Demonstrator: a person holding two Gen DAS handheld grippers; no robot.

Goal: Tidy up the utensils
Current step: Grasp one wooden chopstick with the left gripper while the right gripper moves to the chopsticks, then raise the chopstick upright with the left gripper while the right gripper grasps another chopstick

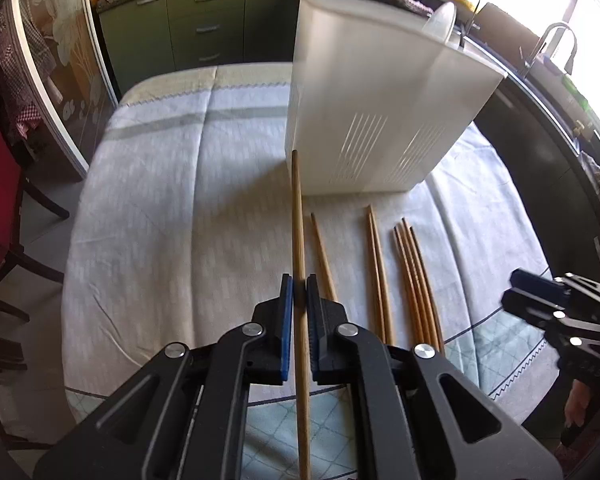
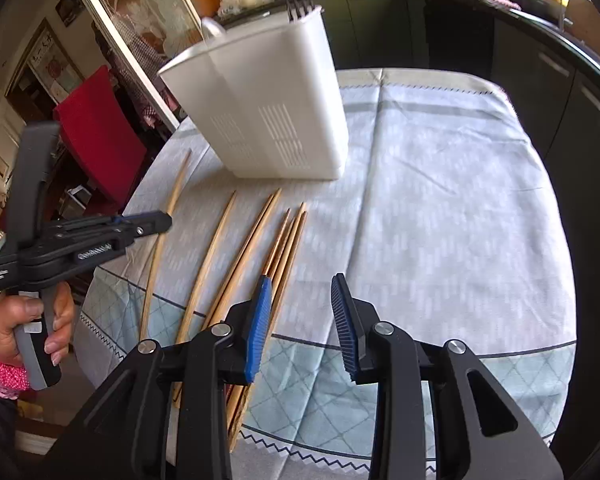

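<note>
though clamped, chopstick (image 1: 300,240) between left tongs (image 1: 299,280)

Wooden chopsticks (image 1: 380,276) flat beside upright white holder (image 1: 380,112); one chopstick (image 1: 298,216) lifted.

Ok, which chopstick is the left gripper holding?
Start at the white utensil holder on the tablecloth. Wooden chopsticks lie in front of it. The held chopstick is the leftmost, the only one clamped in the left gripper.

round table (image 2: 440,184) under pale patterned cloth, white utensil holder (image 2: 276,120), loose wooden chopsticks (image 2: 252,240) alongside
</note>
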